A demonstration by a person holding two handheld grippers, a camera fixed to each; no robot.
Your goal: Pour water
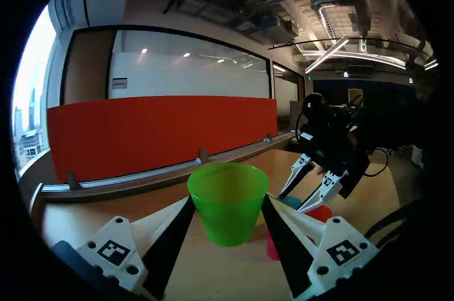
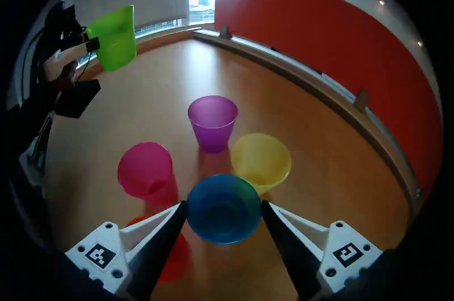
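My left gripper (image 1: 227, 201) is shut on a green plastic cup (image 1: 228, 210), held upright above the wooden table (image 1: 227, 272). In the right gripper view the same green cup (image 2: 113, 37) hangs high at the far left in that gripper (image 2: 85, 45). My right gripper (image 2: 223, 204) is shut on a blue cup (image 2: 223, 213), whose open mouth faces the camera. In the left gripper view the right gripper (image 1: 309, 187) is ahead to the right, with the blue cup (image 1: 292, 201) between its fingers. Whether either cup holds water cannot be made out.
On the table (image 2: 318, 130) stand a purple cup (image 2: 213, 122), a yellow cup (image 2: 260, 160), a pink cup (image 2: 146, 171) and a red cup (image 2: 176, 255) under my right gripper's left finger. A red partition (image 2: 340, 34) and a rail edge the table's far side.
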